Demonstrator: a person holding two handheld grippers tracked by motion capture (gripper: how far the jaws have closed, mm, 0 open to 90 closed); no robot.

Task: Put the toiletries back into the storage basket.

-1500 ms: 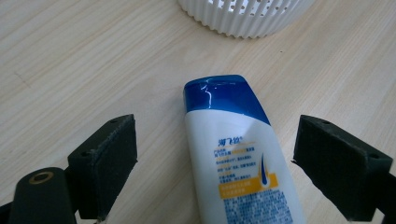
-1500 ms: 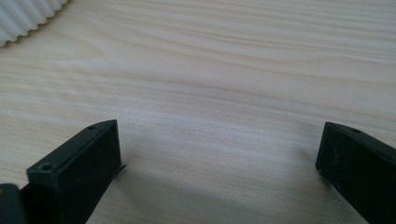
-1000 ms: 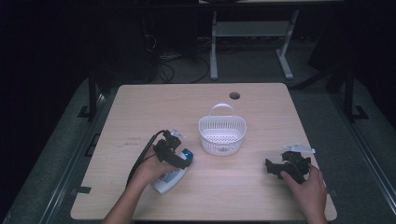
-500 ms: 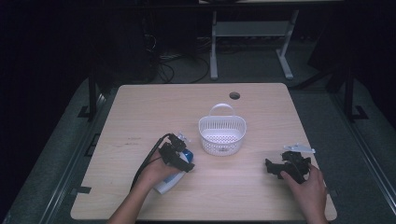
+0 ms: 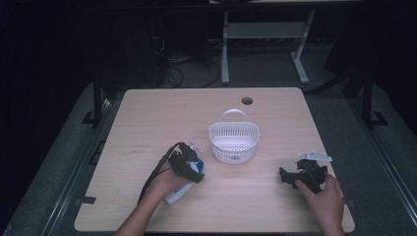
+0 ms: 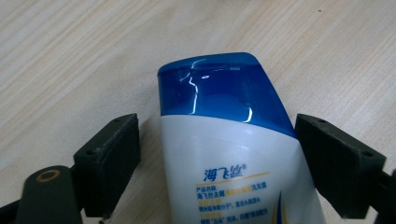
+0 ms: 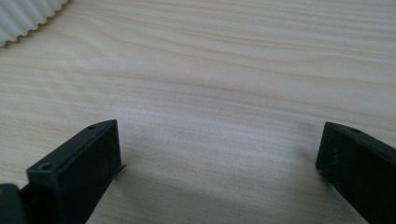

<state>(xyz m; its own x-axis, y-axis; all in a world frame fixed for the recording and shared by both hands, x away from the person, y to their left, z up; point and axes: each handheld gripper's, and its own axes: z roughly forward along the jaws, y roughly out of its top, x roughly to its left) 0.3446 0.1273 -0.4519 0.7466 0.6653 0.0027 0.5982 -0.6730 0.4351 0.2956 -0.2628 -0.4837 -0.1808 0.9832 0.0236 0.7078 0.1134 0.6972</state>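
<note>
the left gripper straddles the bottle with jaws spread, not pinching; its slick, tapered cap could slip out as they close, while the right gripper rests, jaws spread, on the table.

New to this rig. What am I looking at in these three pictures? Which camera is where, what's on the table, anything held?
No robot arm here: a person works at a wooden table with a two-jaw hand-held gripper in each hand.

The high view comes from a fixed camera above the person's side, looking forward and down. The left hand-held gripper sits over a white bottle with a blue cap; the right hand-held gripper rests low over bare table. A white slotted basket with a handle stands between them.

The other two pictures come from cameras riding on the grippers, looking along their black jaws. In the left gripper view the jaws stand open on either side of the bottle, with a gap at the left one; it lies on the table, not gripped. In the right gripper view the jaws are wide open over bare wood, a corner of the basket at top left.
</note>
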